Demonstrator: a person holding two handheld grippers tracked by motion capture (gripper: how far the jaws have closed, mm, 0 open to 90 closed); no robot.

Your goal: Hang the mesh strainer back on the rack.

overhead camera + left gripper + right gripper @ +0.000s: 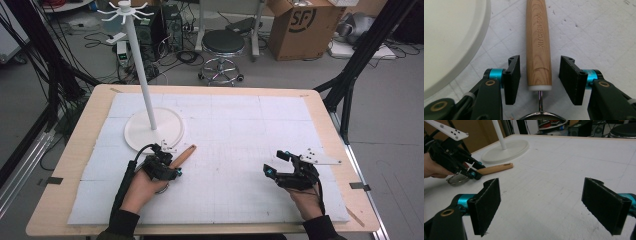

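Note:
A small strainer with a light wooden handle (538, 45) marked KITCHENTOOL lies on the white mat, just in front of the white stand's round base (154, 131). My left gripper (539, 60) straddles the lower end of that handle, one black pad on each side with a gap showing at both, so it is open. The strainer's wire rim (541, 116) peeks out below the jaws. In the high view the left gripper (169, 159) sits at the handle (185, 154). My right gripper (275, 162) rests at the mat's right, open wide (541, 182) with nothing between its pads.
The white stand's thin pole (141, 65) rises from the base to a crown of hooks (125, 10) at the back left. The base edge (449, 37) lies close to the left jaw. A stool (223, 47) and a cardboard box (305, 25) stand beyond the table.

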